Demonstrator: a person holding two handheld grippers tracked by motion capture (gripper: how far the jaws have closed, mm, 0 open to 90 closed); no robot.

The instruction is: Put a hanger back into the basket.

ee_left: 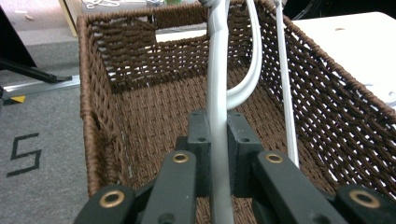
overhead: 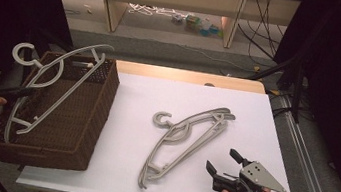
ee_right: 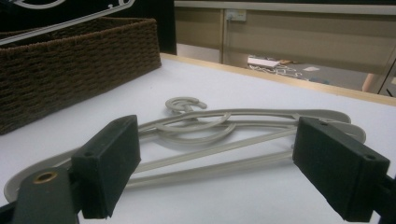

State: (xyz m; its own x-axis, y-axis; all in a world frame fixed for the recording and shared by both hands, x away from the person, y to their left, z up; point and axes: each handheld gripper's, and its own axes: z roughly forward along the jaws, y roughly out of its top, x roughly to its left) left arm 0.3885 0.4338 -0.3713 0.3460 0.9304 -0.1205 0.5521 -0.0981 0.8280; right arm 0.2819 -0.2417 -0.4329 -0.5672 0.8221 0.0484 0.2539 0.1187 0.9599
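A grey plastic hanger [overhead: 60, 78] hangs tilted over the brown wicker basket [overhead: 107, 98] at the table's left end, its hook up and to the left. My left gripper [overhead: 26, 91] is shut on the hanger's arm. In the left gripper view the pads clamp the grey bar [ee_left: 217, 93] above the basket's woven floor [ee_left: 159, 107]. A small pile of grey hangers [overhead: 188, 134] lies on the white table [overhead: 256, 118], hooks pointing left. My right gripper [overhead: 222, 160] rests near the front edge, open, just right of that pile [ee_right: 224, 126], nothing between its pads [ee_right: 112, 163].
The basket overhangs the table's left side, and a grey floor with a black mark [ee_left: 23, 154] lies beyond it. Behind the table's wooden far edge [overhead: 186, 75] are furniture legs, cables [overhead: 263, 33] and small clutter on the floor. Dark curtains flank both sides.
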